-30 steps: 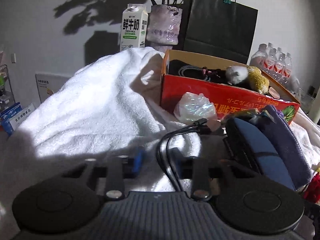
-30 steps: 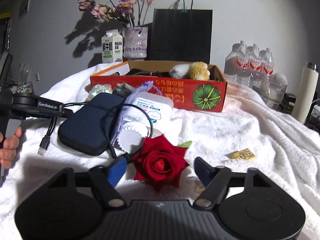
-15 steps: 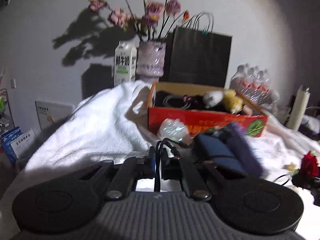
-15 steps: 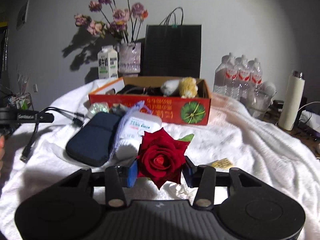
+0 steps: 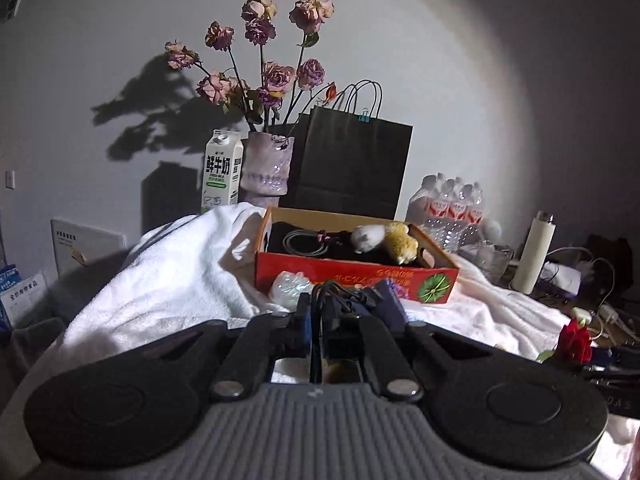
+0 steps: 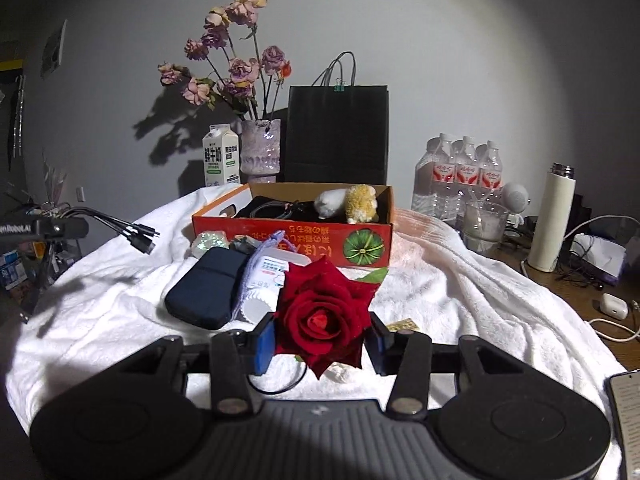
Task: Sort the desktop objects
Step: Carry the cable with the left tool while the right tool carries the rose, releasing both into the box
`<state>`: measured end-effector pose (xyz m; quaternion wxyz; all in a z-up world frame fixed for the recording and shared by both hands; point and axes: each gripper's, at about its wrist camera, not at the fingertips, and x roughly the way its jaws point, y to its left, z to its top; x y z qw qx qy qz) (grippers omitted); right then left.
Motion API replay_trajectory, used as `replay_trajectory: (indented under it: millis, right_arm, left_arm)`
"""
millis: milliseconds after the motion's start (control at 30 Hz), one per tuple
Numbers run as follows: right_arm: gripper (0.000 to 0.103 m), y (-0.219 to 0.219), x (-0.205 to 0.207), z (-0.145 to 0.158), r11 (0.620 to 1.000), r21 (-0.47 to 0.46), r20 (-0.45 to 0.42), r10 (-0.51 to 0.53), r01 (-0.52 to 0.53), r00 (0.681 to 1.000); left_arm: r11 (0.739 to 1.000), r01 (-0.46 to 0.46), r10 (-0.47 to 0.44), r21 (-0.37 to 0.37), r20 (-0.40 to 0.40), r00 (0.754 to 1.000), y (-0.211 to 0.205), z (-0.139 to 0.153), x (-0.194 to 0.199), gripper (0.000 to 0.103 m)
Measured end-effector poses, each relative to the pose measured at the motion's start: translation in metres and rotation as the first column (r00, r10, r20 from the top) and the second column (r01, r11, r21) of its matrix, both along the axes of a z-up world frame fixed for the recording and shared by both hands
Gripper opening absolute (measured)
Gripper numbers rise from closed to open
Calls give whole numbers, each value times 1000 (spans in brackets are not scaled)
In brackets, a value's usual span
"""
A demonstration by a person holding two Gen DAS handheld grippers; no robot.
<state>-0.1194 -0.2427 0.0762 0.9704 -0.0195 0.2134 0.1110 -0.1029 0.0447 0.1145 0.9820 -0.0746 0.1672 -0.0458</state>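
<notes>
My left gripper (image 5: 317, 314) is shut on a black USB cable (image 5: 335, 289), whose plugs stick out past the fingers (image 6: 134, 233) above the towel's left side. In my right gripper (image 6: 320, 342), held above the white towel (image 6: 460, 280), a red rose (image 6: 322, 306) sits between the blue pads; the rose (image 5: 575, 340) also shows at the right edge of the left wrist view. Behind stands an orange box (image 6: 280, 236) holding a coiled cable and a plush toy (image 6: 352, 202). A dark blue pouch (image 6: 208, 292) and a white bottle (image 6: 266, 280) in a lilac drawstring bag lie before the box.
At the back stand a milk carton (image 6: 221, 158), a vase of dried flowers (image 6: 260, 152) and a black paper bag (image 6: 338, 132). To the right are water bottles (image 6: 460, 176), a glass (image 6: 482, 224), a white flask (image 6: 554, 218), cables and a phone (image 6: 628, 412). A yellow packet (image 6: 404, 325) lies on the towel.
The left jaws closed on the black cable and lifted it off the towel. The right jaws closed on the red rose and raised it. Both views now sit higher and farther back.
</notes>
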Motion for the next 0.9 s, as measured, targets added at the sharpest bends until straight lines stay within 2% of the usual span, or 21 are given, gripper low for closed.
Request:
replay_trajectory:
  millis: [133,233,333,467,567,667,767,900]
  right_arm:
    - [44,-3,4,7,1000,27,10,9,-9,1000]
    - [44,-2,15,17,999,30,11,25,-25,1000]
    - [44,0,31,40,997,18,46,74,-75,996]
    - [44,5,69,75,992,-29,90,127,-125,988]
    - [44,12,117,96,987,-46,85,156,-153,984]
    - [44,22,184,103,982,-19,8,189,-189,982]
    - [44,40,255,98,976,16,-100,219,-219,971]
    - [44,73,345,81,973,3,-230,225,-230,947]
  left_arm:
    - [1000,6,-6,13,24,1000,-3,11,9,5]
    - [998,53,-53,-35,18,998,0,25,27,5]
    - [991,104,-104,-78,10,995,3,45,57,5]
    - [987,136,-134,-90,32,990,5,76,104,5]
    - [981,156,-156,-117,4,988,6,89,153,5]
    - [982,143,-149,-121,-37,988,2,89,209,5]
    - [982,105,-124,-159,-113,986,1,74,273,5]
    - [976,36,-86,-215,-227,970,3,37,356,5]
